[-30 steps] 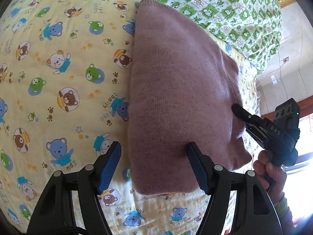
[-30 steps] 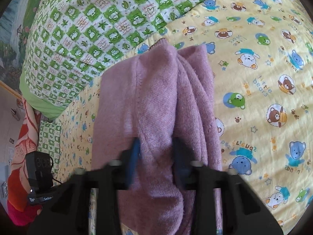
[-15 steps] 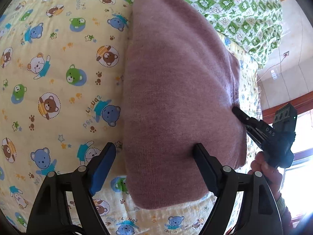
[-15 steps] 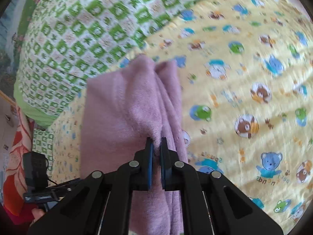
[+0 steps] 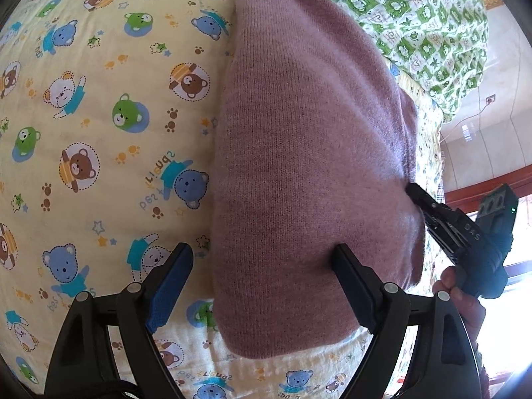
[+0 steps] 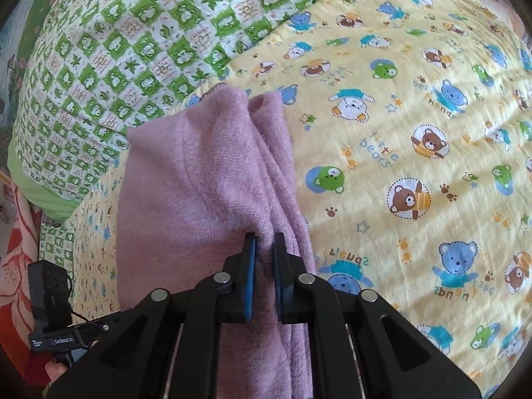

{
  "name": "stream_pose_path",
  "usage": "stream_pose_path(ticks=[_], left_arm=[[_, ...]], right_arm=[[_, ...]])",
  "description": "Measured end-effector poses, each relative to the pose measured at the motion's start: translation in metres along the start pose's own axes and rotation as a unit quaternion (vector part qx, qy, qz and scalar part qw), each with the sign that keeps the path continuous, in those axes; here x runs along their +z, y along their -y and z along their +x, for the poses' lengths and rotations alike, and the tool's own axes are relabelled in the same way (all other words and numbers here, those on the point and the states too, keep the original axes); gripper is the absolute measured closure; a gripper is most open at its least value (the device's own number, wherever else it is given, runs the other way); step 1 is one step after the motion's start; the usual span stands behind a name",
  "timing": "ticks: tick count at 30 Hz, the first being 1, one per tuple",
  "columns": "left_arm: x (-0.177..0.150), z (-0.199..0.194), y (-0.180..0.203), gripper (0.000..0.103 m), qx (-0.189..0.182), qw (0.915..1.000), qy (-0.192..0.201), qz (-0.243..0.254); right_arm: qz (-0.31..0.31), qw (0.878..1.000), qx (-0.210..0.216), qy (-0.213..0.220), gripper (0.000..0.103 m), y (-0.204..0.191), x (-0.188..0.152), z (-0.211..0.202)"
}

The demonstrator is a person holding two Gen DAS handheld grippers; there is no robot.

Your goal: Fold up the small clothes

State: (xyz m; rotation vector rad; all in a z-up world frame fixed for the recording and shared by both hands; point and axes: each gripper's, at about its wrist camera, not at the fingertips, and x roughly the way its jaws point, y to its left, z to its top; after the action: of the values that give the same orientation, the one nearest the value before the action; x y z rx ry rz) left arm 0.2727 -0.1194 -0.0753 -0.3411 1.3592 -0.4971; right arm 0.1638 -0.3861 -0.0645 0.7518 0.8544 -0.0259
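A pink-mauve knitted sweater (image 5: 309,166) lies folded into a thick, long bundle on a bed, on a pale yellow quilted blanket (image 5: 99,133) printed with cartoon bears, paw prints and stars. The knit is fine and fuzzy, with a ribbed hem at its far end. It sits near the bed's edge, its far end reaching a second quilt (image 6: 133,43) of green and white checks with leaf and frog motifs.

The left hand-held gripper (image 5: 262,286) is released: its black jaws stand wide, having just been opening, and straddle the sweater's near left edge. One blue pad hangs over the blanket, the other finger lies against the knit, neither pressing.

The right hand-held gripper (image 6: 264,266) has its blue-padded jaws close together with a ridge of the knit pinched up between them. The jaws have just eased apart a little, yet the fabric bunched there fills the gap and touches both pads.

The left wrist view shows the sweater's smooth top as one broad panel, plus the right tool from the side with a hand (image 5: 459,299) under it, the letters "DAS" on its body, and a tiled wall with a socket. The right wrist view instead shows the layered folds and a curved seam along the bundle's side, and red floral fabric (image 6: 16,249) beyond the bed edge. The blanket reads "little bears" and "best friends".
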Motion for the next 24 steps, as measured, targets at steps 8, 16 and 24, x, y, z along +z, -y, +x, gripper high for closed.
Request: stream_pose_path(ticks=[8, 16, 24], left_arm=[[0.009, -0.009, -0.003, 0.016, -0.007, 0.9998, 0.014, -0.016], [0.024, -0.007, -0.011, 0.016, -0.011, 0.9992, 0.017, -0.034], [0.033, 0.007, -0.013, 0.016, -0.025, 0.9983, 0.007, -0.051]], right_arm=[[-0.010, 1.000, 0.000, 0.029, 0.035, -0.010, 0.017, -0.021], [-0.007, 1.000, 0.009, -0.012, 0.034, -0.003, 0.008, 0.004], [0.023, 0.998, 0.040, -0.048, 0.034, 0.016, 0.002, 0.026]])
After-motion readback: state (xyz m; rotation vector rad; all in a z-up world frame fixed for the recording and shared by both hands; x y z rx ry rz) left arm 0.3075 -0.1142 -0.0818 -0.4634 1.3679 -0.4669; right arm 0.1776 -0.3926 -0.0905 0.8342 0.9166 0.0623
